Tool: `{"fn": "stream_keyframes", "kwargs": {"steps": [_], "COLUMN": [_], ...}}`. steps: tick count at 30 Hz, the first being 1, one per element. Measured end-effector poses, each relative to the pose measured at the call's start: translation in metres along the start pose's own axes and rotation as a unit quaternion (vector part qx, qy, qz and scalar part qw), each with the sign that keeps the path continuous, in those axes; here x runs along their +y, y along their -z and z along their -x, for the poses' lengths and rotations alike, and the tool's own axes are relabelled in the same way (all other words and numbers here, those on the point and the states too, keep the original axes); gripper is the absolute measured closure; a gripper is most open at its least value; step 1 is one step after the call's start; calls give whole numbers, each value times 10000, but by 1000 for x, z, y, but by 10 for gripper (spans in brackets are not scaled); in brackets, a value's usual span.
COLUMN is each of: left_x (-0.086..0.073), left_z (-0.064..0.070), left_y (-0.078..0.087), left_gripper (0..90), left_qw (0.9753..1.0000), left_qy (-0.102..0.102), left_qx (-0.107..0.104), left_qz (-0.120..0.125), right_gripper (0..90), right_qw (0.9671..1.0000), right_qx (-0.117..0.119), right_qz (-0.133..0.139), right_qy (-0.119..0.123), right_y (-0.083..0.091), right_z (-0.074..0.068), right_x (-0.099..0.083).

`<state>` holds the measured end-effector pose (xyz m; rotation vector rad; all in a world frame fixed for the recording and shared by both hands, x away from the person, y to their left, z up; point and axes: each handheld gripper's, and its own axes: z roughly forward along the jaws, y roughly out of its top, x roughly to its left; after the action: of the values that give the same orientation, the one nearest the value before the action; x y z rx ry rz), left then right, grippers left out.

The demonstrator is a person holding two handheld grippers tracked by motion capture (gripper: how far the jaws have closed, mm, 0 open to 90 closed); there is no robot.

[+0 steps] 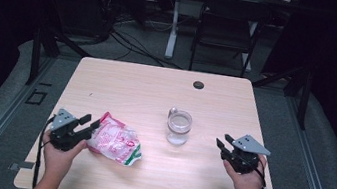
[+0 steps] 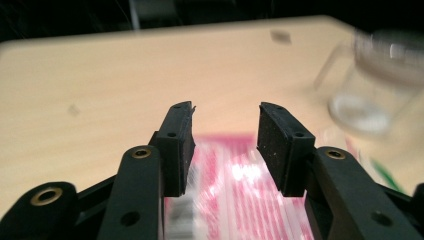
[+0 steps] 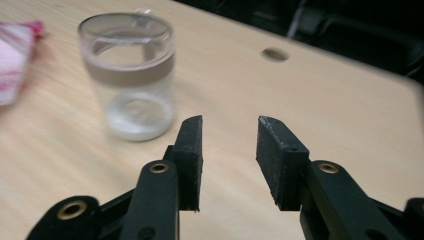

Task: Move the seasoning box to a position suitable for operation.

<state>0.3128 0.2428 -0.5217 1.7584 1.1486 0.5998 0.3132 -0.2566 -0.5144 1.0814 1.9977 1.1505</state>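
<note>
A pink, white and green plastic packet (image 1: 116,142) lies flat on the light wood table (image 1: 156,93), left of centre. My left gripper (image 1: 91,123) hovers at the packet's left end, open, its jaws apart over the pink wrapper (image 2: 240,195). A clear glass jar (image 1: 179,127) with a handle stands upright near the table's middle. It appears blurred at the upper right in the left gripper view (image 2: 380,85) and at the upper left in the right gripper view (image 3: 130,75). My right gripper (image 1: 222,141) is open, to the right of the jar and apart from it, with nothing between its jaws (image 3: 229,131).
A round dark grommet (image 1: 198,85) sits near the table's far edge. Beyond the table stand a black folding chair (image 1: 226,30) and a white desk leg (image 1: 173,24), with cables on the floor. Bare tabletop lies between jar and right gripper.
</note>
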Motion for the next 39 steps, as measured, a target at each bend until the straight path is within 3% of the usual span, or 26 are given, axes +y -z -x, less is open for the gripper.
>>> {"fn": "stream_keyframes", "kwargs": {"steps": [2, 6, 9, 14, 16, 17, 19, 21, 25, 32, 37, 39], "left_x": [-1, 10, 19, 41, 56, 56, 64, 70, 75, 87, 86, 83], "left_z": [4, 12, 25, 45, 52, 52, 57, 70, 83, 114, 125, 130], "left_y": [-4, -6, -9, -22, -34, -34, -44, -60, -74, -111, -124, -129], "left_gripper": [582, 622, 654, 630, 634, 686, 727, 813, 896, 900, 900, 900], "left_qw": [9999, 9999, 9996, 9994, 9991, 9991, 9979, 9971, 9958, 9928, 9914, 9905], "left_qy": [-56, 100, 8, -101, -137, -137, -157, -283, -276, -211, -166, -206], "left_qx": [41, -42, -249, -304, -325, -325, -555, -515, -556, -642, -638, -632], "left_qz": [-119, -114, -133, -157, -236, -236, -292, -485, -675, -987, -1126, -1201], "right_gripper": [630, 608, 611, 635, 665, 665, 713, 794, 827, 876, 879, 882], "right_qw": [9996, 9992, 9991, 9982, 9980, 9980, 9977, 9972, 9968, 9968, 9964, 9966], "right_qx": [205, 308, 357, 549, 590, 590, 614, 687, 728, 730, 762, 756], "right_qz": [-189, -223, -180, -158, -116, -116, -139, -137, -120, -228, -218, -242], "right_qy": [-106, -78, -131, -159, -172, -172, -230, -257, -300, -241, -295, -214], "right_y": [-10, -10, -10, -21, -28, -28, -35, -46, -58, -86, -94, -95], "right_z": [-3, -6, -7, -12, -13, -13, -12, -13, -13, -13, -14, -15], "right_x": [-9, -6, 1, 20, 26, 26, 31, 36, 36, 36, 35, 36]}}
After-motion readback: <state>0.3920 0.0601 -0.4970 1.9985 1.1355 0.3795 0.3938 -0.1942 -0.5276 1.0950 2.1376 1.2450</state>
